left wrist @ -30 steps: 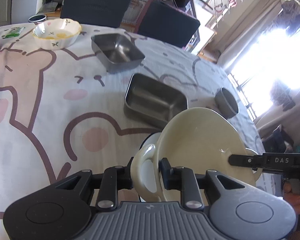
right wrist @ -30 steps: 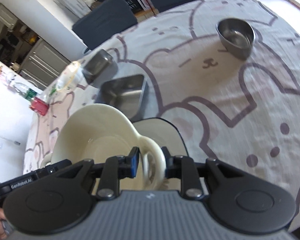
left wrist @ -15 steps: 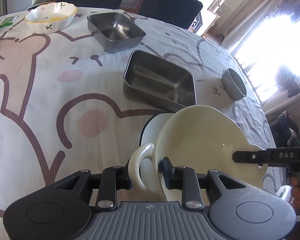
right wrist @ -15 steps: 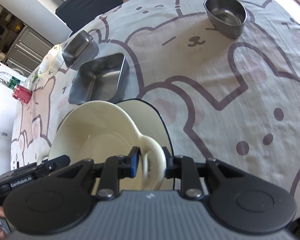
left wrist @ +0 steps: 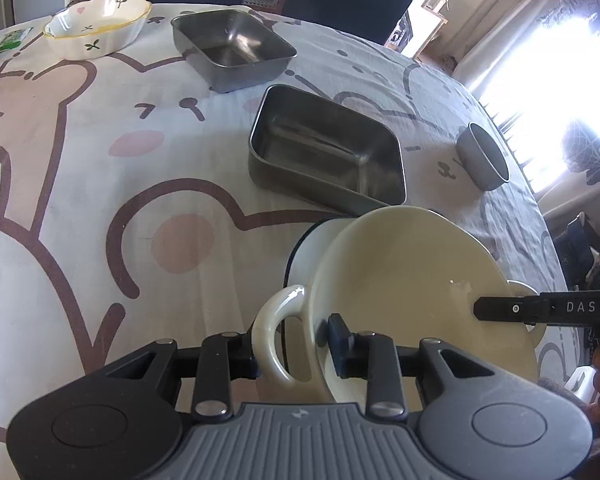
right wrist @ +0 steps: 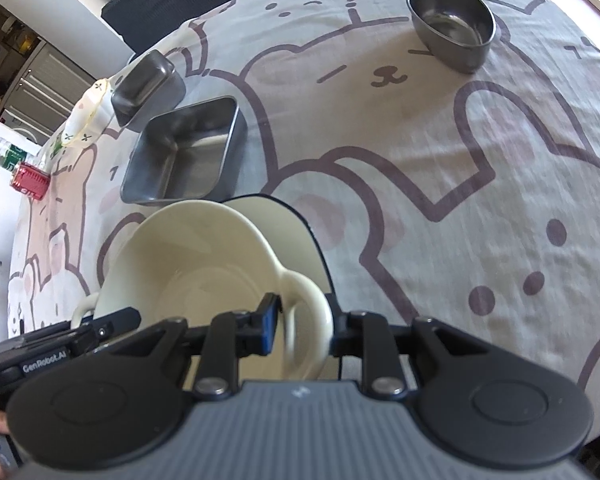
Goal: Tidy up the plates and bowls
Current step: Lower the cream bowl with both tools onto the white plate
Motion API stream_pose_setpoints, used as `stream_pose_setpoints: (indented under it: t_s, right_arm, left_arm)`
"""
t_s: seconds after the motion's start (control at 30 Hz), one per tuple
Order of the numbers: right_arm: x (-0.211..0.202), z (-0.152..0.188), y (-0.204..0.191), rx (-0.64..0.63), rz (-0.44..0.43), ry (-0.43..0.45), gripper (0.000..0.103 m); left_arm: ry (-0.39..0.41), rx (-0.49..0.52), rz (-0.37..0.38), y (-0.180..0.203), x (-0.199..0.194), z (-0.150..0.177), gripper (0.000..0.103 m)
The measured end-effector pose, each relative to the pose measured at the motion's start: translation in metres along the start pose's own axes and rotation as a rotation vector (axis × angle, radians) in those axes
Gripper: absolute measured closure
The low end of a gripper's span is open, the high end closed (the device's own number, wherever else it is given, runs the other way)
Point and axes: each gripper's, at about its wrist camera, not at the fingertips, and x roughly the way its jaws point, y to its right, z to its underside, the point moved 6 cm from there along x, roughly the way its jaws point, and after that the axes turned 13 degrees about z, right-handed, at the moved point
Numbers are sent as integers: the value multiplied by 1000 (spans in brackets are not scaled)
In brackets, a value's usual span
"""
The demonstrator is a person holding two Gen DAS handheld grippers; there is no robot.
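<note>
A cream bowl [left wrist: 412,280] with two loop handles hangs tilted just above a white plate [left wrist: 304,248] with a dark rim. My left gripper [left wrist: 292,344] has one handle and the bowl's wall between its fingers. Its jaws are opening, but the pads still touch the bowl. In the right wrist view the same cream bowl [right wrist: 188,264] covers most of the white plate [right wrist: 296,232], and my right gripper [right wrist: 302,330] is shut on the other handle. Each view also shows the other gripper's finger at the bowl's far side.
A rectangular steel tray [left wrist: 328,148] lies just beyond the plate, with a square steel dish [left wrist: 232,46] and a flower-patterned bowl [left wrist: 96,28] farther back. A small round steel bowl [right wrist: 452,28] stands off to the right. A red can [right wrist: 30,180] sits near the table's left edge. Dark chairs line the far side.
Both grippers have come down with the cream bowl toward the white plate, and the table looks nearer. The left jaws stand slightly wider than before.
</note>
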Motion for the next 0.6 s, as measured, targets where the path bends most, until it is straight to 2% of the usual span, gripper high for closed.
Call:
stream_pose_setpoints:
  t_s: [0.6]
  right_arm:
    - [3, -5, -5, -63, 30, 35, 74]
  left_arm:
    - [-15, -12, -18, -2, 9, -2, 66]
